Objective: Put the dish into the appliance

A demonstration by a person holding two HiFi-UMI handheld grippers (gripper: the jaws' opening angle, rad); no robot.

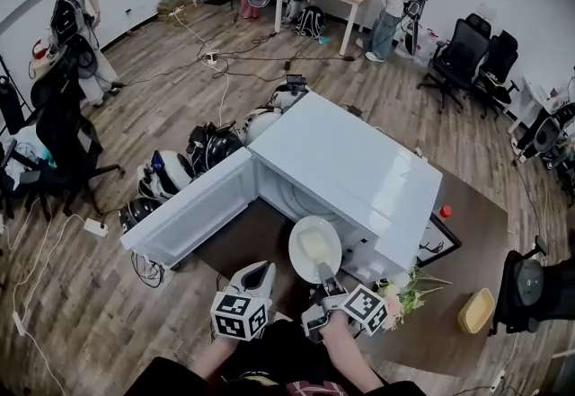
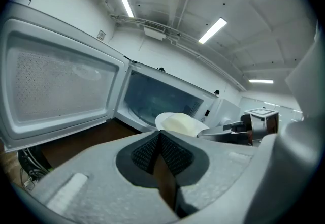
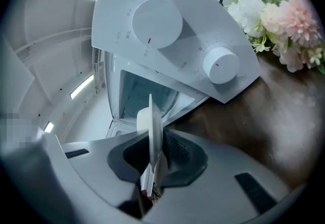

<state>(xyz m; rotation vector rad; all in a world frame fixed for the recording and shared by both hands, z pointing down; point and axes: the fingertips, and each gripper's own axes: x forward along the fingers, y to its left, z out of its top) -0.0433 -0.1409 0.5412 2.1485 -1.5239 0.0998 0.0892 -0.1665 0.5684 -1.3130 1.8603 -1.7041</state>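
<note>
A white microwave [image 1: 350, 171] stands on the brown table with its door [image 1: 189, 210] swung wide to the left. My right gripper [image 1: 325, 279] is shut on the rim of a white plate [image 1: 314, 247] with a pale food lump on it, held just in front of the oven's open mouth. In the right gripper view the plate [image 3: 153, 131] shows edge-on between the jaws, with the control knobs [image 3: 157, 21] above. My left gripper [image 1: 259, 276] hangs shut and empty beside it, left of the plate. The left gripper view shows the plate [image 2: 180, 124] before the cavity [image 2: 162, 98].
Pink and white flowers [image 1: 402, 288] lie on the table right of the right gripper, with a yellow dish [image 1: 475, 310] further right. Bags and helmets [image 1: 211, 147] crowd the floor behind the microwave. Office chairs and people stand around the room.
</note>
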